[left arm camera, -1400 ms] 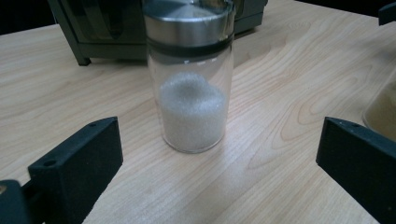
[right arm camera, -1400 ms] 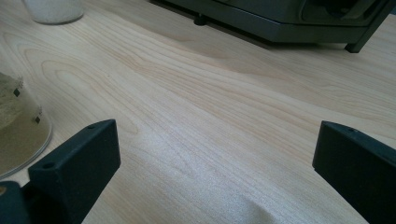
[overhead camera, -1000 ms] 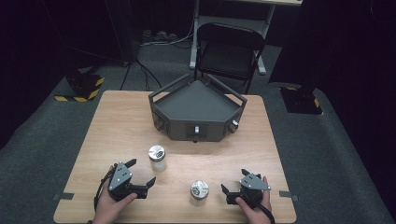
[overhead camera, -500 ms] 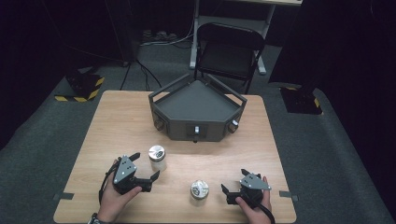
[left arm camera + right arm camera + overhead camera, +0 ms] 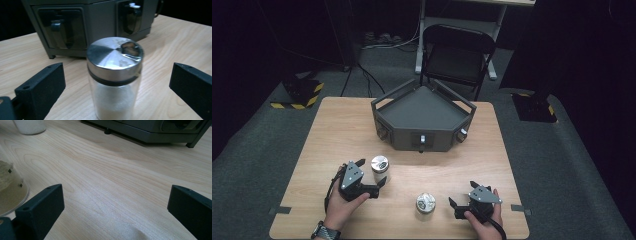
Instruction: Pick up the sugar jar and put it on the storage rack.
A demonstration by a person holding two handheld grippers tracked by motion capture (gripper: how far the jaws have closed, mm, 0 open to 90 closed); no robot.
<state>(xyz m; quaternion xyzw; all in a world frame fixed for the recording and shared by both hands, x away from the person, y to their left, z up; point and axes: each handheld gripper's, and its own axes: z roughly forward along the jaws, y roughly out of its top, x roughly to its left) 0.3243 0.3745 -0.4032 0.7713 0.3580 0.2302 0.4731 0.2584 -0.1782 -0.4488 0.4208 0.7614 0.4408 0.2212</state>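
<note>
Up close, my left gripper (image 5: 112, 100) view gives me what the high view cannot: the jar with the steel lid (image 5: 114, 77) stands upright between my two black jaws, which are spread wide and touch nothing, and white grains fill its lower part. From above I see that same jar (image 5: 379, 166) only as a round lid just ahead of my left gripper (image 5: 373, 177), near the left front of the table (image 5: 327, 130). Its long axis runs straight up, lid on top.

My right gripper (image 5: 453, 206) sits low near the front right edge, jaws also parted and empty. Its own view shows bare wood between the jaws, with the second jar (image 5: 10, 192) at the left edge, glass bottom and pale beige powder inside; from above, this jar (image 5: 425, 203) stands upright just beside the gripper.

Behind both jars sits the grey angular box (image 5: 422, 120), its tray-like top holding nothing I can see.
</note>
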